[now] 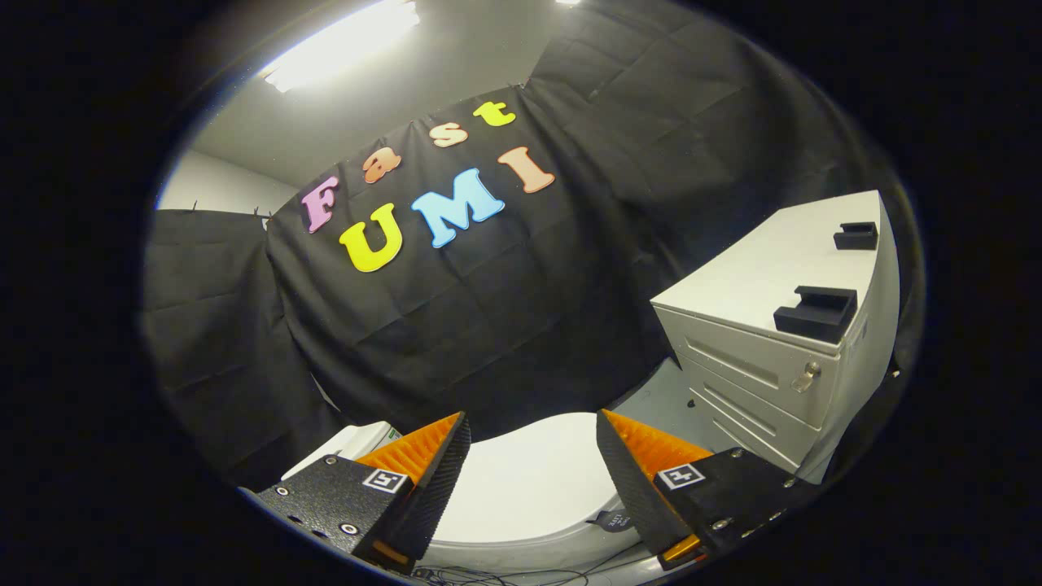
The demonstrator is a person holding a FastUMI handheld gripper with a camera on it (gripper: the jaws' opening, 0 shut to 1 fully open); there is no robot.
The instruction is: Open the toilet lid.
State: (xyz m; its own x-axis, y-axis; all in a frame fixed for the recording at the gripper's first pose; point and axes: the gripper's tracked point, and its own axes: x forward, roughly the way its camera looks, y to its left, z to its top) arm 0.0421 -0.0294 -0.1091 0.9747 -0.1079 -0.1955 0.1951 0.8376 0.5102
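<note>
A white toilet stands low ahead, its lid (533,480) lying shut and flat over the bowl. My gripper (533,427) hovers above the lid's near part, open, with a wide gap between the black and orange fingers (423,464). Nothing is held between them, and the lid shows through the gap. I cannot tell whether the fingertips touch the lid. The white cistern (354,443) peeks out behind the left finger.
A white drawer cabinet (773,325) stands to the right of the toilet, with two black holders (818,312) on its top and a lock on its front. Black cloth walls close in behind and to the left. Thin cables lie on the floor below the bowl.
</note>
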